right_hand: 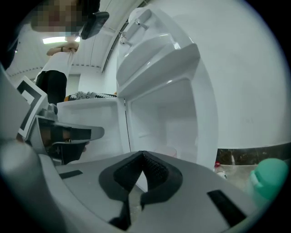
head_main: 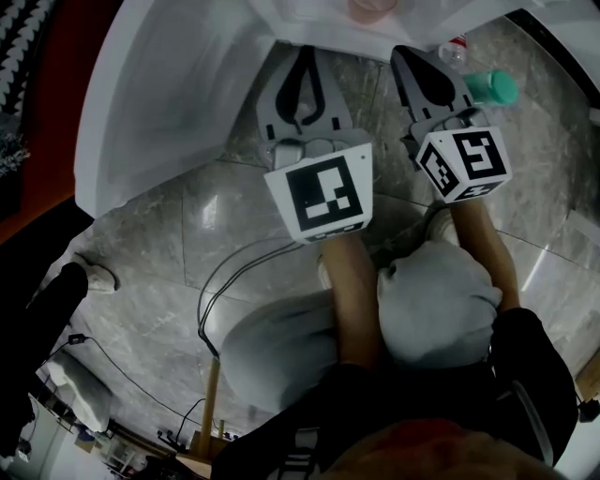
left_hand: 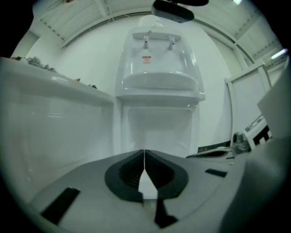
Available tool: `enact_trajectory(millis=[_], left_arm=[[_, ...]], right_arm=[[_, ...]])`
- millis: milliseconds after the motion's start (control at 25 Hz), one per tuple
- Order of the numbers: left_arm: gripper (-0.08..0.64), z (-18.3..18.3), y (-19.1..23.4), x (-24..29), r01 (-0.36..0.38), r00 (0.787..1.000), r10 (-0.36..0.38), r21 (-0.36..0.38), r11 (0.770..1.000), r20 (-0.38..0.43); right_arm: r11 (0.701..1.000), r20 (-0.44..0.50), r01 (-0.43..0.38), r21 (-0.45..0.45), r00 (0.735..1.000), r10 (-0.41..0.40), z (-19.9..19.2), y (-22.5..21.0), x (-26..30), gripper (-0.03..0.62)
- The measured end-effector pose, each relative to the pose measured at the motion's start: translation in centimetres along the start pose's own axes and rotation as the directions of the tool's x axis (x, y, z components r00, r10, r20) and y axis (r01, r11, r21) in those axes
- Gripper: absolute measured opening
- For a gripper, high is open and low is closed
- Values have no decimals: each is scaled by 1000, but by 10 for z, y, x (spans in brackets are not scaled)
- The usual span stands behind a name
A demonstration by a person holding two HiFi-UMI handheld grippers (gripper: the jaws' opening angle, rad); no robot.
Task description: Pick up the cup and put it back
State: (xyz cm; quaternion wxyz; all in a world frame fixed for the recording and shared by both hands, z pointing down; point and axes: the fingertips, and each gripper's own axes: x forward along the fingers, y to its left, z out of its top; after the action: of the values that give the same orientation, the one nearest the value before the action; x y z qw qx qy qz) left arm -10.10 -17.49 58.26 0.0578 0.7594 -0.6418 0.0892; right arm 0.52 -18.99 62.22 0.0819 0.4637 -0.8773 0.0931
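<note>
The left gripper (left_hand: 144, 154) and right gripper (right_hand: 143, 154) are being held pressed together, empty. The cup (head_main: 373, 8) is sitting inside the dispenser (left_hand: 159, 82) recess. Before any approach, jaws probably need spreading around it.

Your left gripper (head_main: 305, 54) and right gripper (head_main: 409, 56) had light grey moulded shells with black ribbed fingers (left_hand: 129, 172) and black slots in the shells. Each carried a white cube (head_main: 322, 194) printed with black square markers. You wore light grey trousers (head_main: 441, 300) and a black top (head_main: 525, 375).
</note>
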Motion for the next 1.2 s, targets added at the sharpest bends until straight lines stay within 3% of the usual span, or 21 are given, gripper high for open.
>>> enact_trajectory(millis=[240,1040,1200], left_arm=[[14,-1,-17,4,87,996,-87,9,996,4],[14,-1,-21,5,115,993,-114,-23,993,12],[14,-6,-23,7,134,991,-134,1,991,5]], right_arm=[[1000,0,-11,10,1000,11,0,0,0,9],[1000,1,-11,13,1000,11,1,-1,-3,9],[1000,-3,-6,0,1000,6,0,-1,-3,9]])
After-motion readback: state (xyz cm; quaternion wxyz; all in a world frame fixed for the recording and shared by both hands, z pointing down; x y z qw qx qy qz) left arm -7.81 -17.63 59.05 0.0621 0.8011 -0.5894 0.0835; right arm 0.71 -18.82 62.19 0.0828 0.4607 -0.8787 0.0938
